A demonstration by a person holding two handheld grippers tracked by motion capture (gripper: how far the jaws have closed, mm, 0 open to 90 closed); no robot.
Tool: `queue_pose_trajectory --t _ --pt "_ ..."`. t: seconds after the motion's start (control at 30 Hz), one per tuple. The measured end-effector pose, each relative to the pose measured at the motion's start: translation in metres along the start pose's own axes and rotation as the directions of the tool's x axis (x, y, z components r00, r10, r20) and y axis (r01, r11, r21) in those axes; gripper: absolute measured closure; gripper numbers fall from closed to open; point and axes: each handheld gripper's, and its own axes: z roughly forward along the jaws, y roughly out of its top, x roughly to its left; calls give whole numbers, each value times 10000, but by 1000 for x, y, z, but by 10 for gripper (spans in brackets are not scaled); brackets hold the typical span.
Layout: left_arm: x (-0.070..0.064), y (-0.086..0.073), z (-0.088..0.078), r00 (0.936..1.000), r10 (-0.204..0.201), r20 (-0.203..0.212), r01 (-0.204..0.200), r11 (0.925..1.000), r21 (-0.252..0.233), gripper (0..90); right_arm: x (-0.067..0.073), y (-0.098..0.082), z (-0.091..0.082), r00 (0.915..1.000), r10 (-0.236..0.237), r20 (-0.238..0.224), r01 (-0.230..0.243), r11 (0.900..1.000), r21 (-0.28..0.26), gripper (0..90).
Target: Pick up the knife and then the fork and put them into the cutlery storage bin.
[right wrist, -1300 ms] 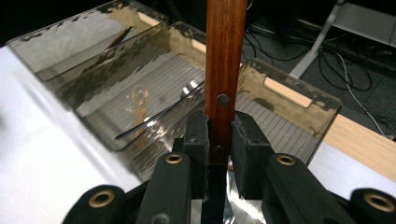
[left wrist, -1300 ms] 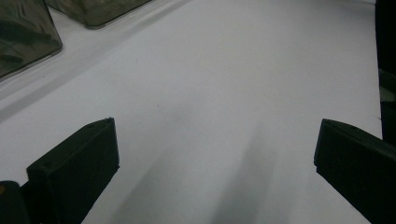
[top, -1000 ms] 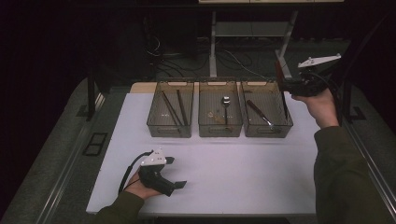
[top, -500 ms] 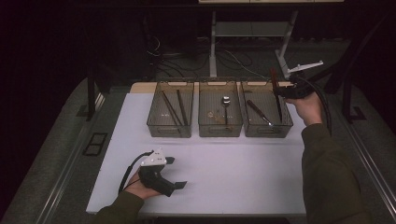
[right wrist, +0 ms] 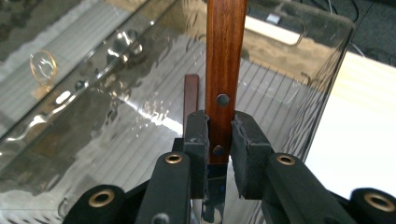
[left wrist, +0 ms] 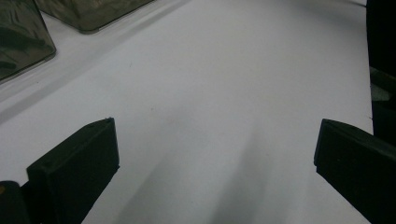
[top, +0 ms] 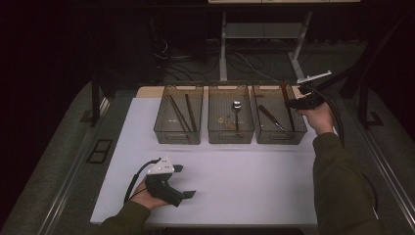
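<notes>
My right gripper (top: 289, 104) hangs over the right-hand clear bin (top: 281, 138), at the bin's right side. In the right gripper view my right gripper (right wrist: 219, 133) is shut on a wooden-handled knife (right wrist: 225, 56), the pads pinching the riveted handle near its end. The handle points away over the bin's wall (right wrist: 327, 70). A second brown handle (right wrist: 190, 93) lies on the bin floor just below. My left gripper (top: 185, 181) rests on the white mat (top: 254, 176) near the front edge. Its jaws stand open with bare mat between them (left wrist: 215, 154).
Three clear bins stand in a row at the back of the mat. The left bin (top: 177, 136) holds dark sticks and the middle bin (top: 230, 137) a spoon (top: 237, 106). A knife (top: 269, 117) lies in the right bin. Table legs and cables lie beyond.
My right hand has come down and to the left with the knife, from beside the right bin to just over its right side. The left hand has not moved.
</notes>
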Motion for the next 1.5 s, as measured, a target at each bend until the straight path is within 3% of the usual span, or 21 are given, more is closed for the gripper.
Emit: queue_pose_trajectory --t 0.33,0.8,1.0,1.23,1.33,1.47,1.5 --pt "0 0 0 10000 10 38 -10 10000 11 0 -2 -1 12 9999 90 -79 -86 9985 545 771" --pt "0 0 0 10000 60 72 -60 10000 48 0 6 -3 32 9996 -55 286 11 9881 1540 758" --pt "0 0 0 10000 44 77 -44 10000 34 0 5 -3 33 9995 24 329 -71 9895 1447 588" --pt "0 0 0 10000 43 61 -43 10000 37 0 2 -3 26 9994 310 155 -323 9947 972 430" --pt "0 0 0 10000 37 67 -38 10000 27 0 3 -3 21 9992 314 -241 -298 9976 632 404" --pt "1 0 0 10000 44 66 -44 10000 40 0 7 -3 14 9992 119 -374 -107 9994 323 348" --pt "1 0 0 10000 50 65 -51 10000 46 0 7 -4 12 9977 246 -635 -231 9995 238 339"
